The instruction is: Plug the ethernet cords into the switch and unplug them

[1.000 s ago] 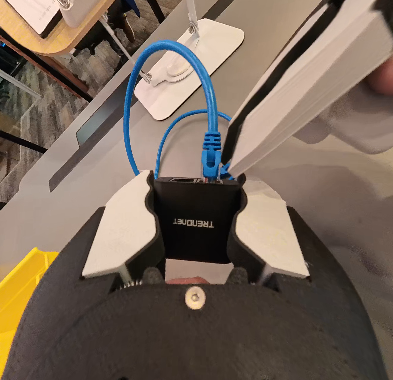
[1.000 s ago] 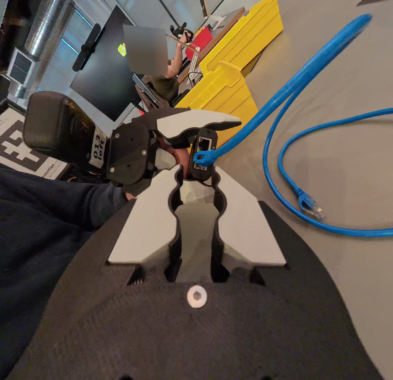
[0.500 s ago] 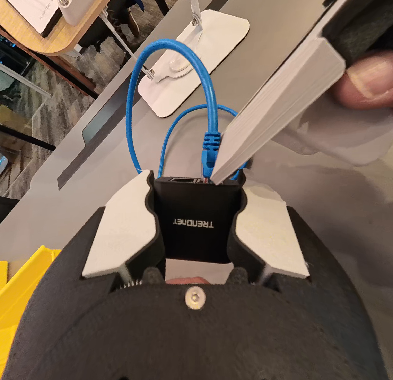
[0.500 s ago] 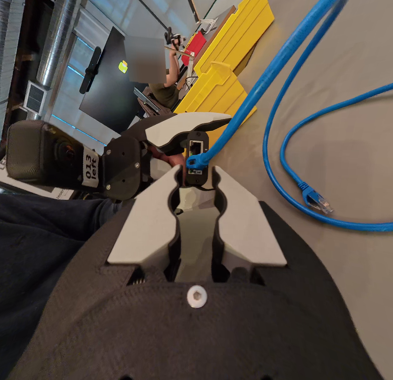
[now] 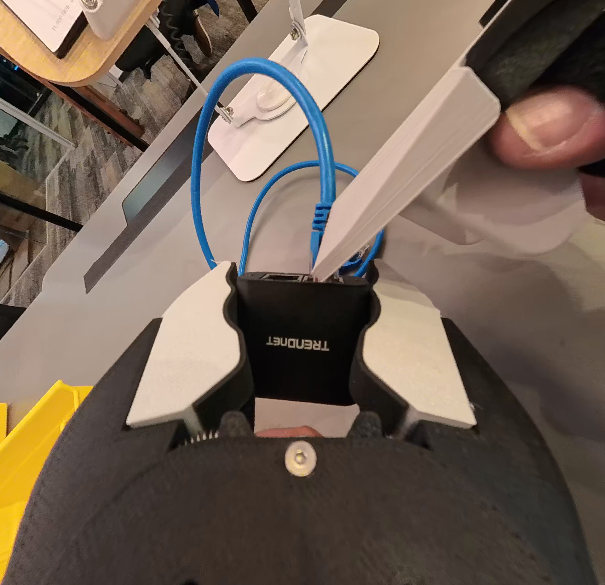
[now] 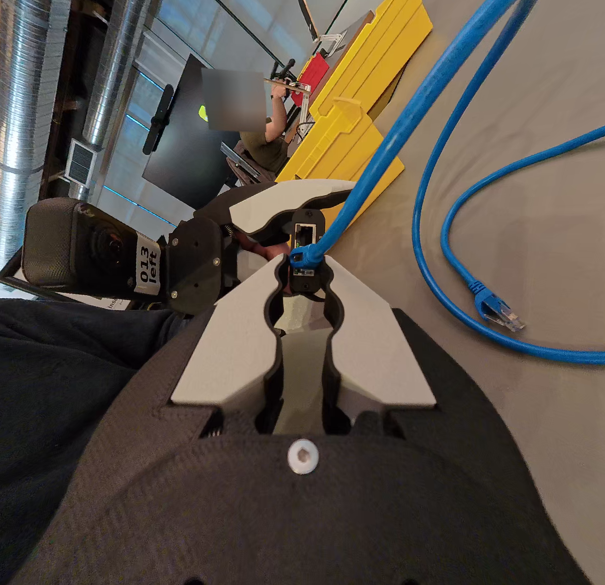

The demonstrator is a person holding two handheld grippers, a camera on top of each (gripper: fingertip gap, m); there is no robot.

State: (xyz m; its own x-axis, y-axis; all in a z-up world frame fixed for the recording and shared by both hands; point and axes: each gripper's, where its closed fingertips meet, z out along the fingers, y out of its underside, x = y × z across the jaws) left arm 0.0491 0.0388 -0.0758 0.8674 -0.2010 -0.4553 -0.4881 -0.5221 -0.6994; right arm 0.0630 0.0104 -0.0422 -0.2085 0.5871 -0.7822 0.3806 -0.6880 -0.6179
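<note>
Left gripper [image 5: 302,274] clamping black switch [image 5: 302,336]; right gripper [image 6: 304,264] parted around plugged blue cord [image 6: 376,150], not gripping

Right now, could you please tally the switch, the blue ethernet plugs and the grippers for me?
Switch: 1
Blue ethernet plugs: 2 (one plugged in, one loose)
Grippers: 2 (left, right)
Total: 5

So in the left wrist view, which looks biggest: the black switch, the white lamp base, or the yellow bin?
1. Black switch, nearest the camera.
2. White lamp base, looking similar though farther off.
3. Yellow bin, only a corner in view.
</note>
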